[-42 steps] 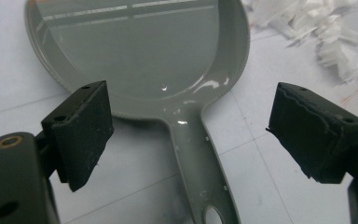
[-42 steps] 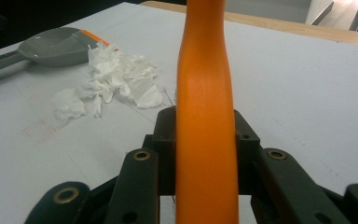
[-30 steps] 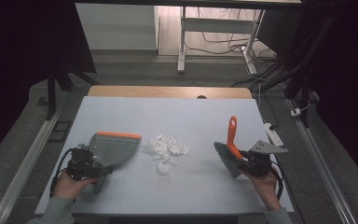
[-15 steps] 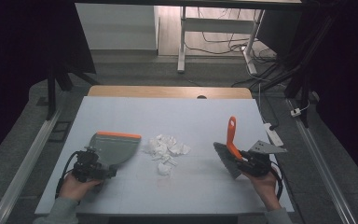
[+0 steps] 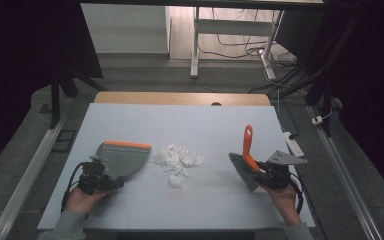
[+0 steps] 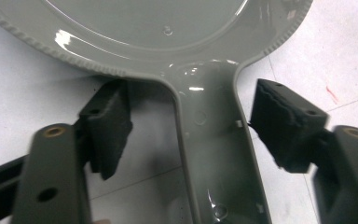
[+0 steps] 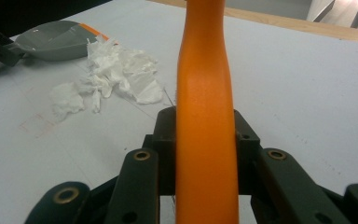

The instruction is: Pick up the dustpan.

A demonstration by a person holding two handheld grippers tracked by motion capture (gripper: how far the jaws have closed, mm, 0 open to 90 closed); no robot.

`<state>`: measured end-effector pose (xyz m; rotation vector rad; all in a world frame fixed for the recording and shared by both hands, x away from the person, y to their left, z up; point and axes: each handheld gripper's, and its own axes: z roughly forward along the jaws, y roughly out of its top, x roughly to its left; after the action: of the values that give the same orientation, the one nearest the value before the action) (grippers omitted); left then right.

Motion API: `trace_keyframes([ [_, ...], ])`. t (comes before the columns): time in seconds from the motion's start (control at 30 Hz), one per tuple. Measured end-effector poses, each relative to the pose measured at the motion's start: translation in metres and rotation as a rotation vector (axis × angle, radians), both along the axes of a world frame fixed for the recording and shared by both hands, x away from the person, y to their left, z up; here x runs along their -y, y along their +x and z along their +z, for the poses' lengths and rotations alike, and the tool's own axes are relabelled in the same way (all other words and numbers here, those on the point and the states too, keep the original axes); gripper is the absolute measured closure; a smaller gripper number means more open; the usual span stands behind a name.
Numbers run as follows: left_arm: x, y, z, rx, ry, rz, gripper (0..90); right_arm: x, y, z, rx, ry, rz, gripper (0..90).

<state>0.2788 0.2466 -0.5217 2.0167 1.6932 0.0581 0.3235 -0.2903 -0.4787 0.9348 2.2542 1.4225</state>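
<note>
Grey plastic dustpan with an orange front lip [image 5: 122, 157] is laid flat on the pale blue tabletop [image 5: 190, 125], just ahead of the left gripper [image 5: 96, 176]; its grey handle [image 6: 214, 154] is seen between the two black pads [image 6: 107, 126], which have just been closing, yet a gap is left on either side and the handle is not yet pressed. Beside the pan's lip, between both grippers, a heap of torn white paper scraps [image 5: 179, 160] is spread. An orange-handled brush with grey bristles [image 5: 246, 150] is held clamped in the right gripper [image 5: 270, 175], its handle rising ahead of the jaws.
</note>
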Motion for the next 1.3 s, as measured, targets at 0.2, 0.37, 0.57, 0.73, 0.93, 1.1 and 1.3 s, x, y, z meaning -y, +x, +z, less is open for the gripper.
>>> trace_keyframes([
  [0.2, -0.003, 0.000, 0.000, 0.007, -0.043, 0.007, 48.6, 0.000, 0.000, 0.000, 0.002, -0.001, -0.001, 70.2],
  [0.37, -0.004, 0.001, -0.001, 0.008, -0.080, 0.004, 57.7, 0.000, 0.000, 0.000, 0.000, -0.003, -0.002, 70.2],
  [0.57, -0.010, 0.001, -0.001, 0.017, -0.088, 0.026, 61.3, 0.000, 0.000, 0.000, -0.003, -0.005, -0.007, 70.2],
  [0.73, -0.013, 0.000, 0.000, 0.031, -0.100, 0.033, 61.7, 0.001, 0.000, 0.000, -0.004, -0.007, -0.009, 70.2],
  [0.93, -0.017, -0.001, 0.002, 0.054, -0.086, 0.044, 61.8, 0.001, 0.000, 0.000, -0.003, -0.006, -0.011, 70.2],
  [1.1, -0.023, -0.003, 0.007, 0.099, -0.088, 0.054, 61.8, 0.001, 0.000, 0.000, -0.003, -0.006, -0.012, 70.2],
  [1.3, -0.027, -0.005, 0.010, 0.141, -0.097, 0.047, 61.8, 0.001, 0.000, 0.000, -0.003, -0.007, -0.012, 70.2],
])
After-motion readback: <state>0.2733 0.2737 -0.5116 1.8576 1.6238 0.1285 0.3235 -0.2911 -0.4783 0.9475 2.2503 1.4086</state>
